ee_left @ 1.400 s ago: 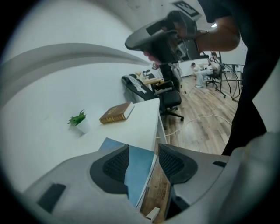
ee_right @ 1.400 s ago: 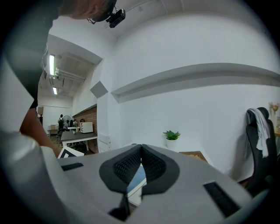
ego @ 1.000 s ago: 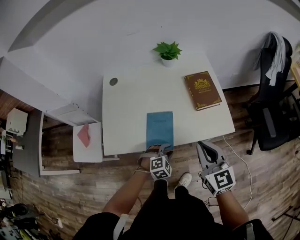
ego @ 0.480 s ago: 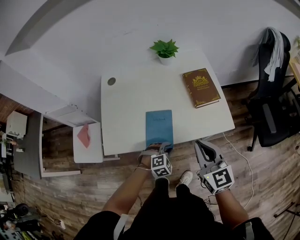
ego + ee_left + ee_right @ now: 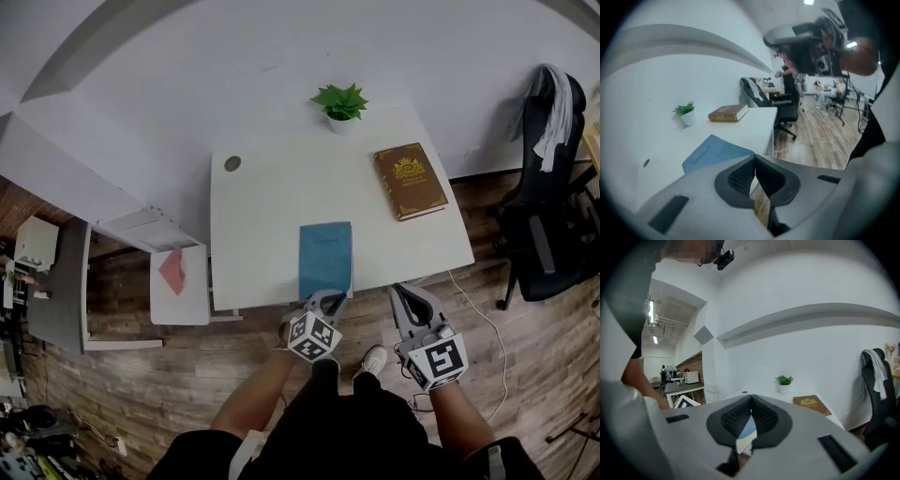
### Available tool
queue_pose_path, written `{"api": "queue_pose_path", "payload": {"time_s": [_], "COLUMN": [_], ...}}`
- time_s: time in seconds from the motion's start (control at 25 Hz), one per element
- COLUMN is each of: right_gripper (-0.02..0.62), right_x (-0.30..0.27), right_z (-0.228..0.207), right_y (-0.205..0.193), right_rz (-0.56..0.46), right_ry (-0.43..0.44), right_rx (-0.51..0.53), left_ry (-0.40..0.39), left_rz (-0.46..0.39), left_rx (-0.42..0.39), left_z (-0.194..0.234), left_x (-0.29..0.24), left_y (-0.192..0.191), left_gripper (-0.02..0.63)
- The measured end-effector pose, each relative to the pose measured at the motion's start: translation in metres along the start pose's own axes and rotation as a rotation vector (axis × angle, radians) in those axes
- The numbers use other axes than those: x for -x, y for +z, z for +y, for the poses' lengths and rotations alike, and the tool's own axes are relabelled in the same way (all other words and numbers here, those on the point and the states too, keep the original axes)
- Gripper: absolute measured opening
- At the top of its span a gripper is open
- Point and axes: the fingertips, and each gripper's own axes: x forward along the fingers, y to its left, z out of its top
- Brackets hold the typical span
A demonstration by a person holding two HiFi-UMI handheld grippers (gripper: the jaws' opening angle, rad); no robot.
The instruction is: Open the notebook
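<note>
A blue notebook [image 5: 325, 255] lies on the white table [image 5: 258, 225] near its front edge; in the left gripper view the notebook [image 5: 712, 154] runs up to the jaw tips. My left gripper [image 5: 330, 297] is at the notebook's near edge. Its jaws [image 5: 754, 160] are shut on the near corner of the blue cover, which is raised a little off the pages. My right gripper [image 5: 402, 292] hovers off the table's front edge, to the right of the notebook. It is shut with nothing in it [image 5: 751, 401].
A brown hardback book [image 5: 411, 181] lies at the table's back right and a small potted plant [image 5: 341, 103] stands at the back. A black office chair [image 5: 548, 216] is at the right. A low white side table with a red item [image 5: 178, 281] stands on the left.
The left gripper's jaws have closed at the notebook's near edge, and the gripper has rolled and risen a little. The right gripper has stayed where it was.
</note>
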Motion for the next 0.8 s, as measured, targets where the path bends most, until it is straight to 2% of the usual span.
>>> {"api": "queue_pose_path", "payload": {"time_s": [0.12, 0.32, 0.44, 0.68, 0.8], "right_gripper": [0.002, 0.002, 0.003, 0.003, 0.002], "right_x": [-0.004, -0.015, -0.022, -0.037, -0.047], "right_z": [0.006, 0.016, 0.024, 0.044, 0.054], "right_y": [0.002, 0.006, 0.009, 0.012, 0.018], "right_rz": [0.051, 0.033, -0.003, 0.021, -0.015], "right_ry": [0.005, 0.035, 0.064, 0.122, 0.150], "right_rx": [0.003, 0.016, 0.024, 0.047, 0.059], "left_ry": [0.057, 0.157, 0.219, 0.310, 0.358], "left_rz": [-0.114, -0.277, -0.379, -0.535, -0.584], "left_rx": [0.140, 0.327, 0.470, 0.814, 1.001], "left_z": [0.015, 0.045, 0.065, 0.097, 0.109], "left_x": [0.024, 0.064, 0.091, 0.130, 0.144], "left_y": [0.011, 0.026, 0.026, -0.009, -0.038], "left_gripper": [0.008, 0.008, 0.008, 0.008, 0.008]}}
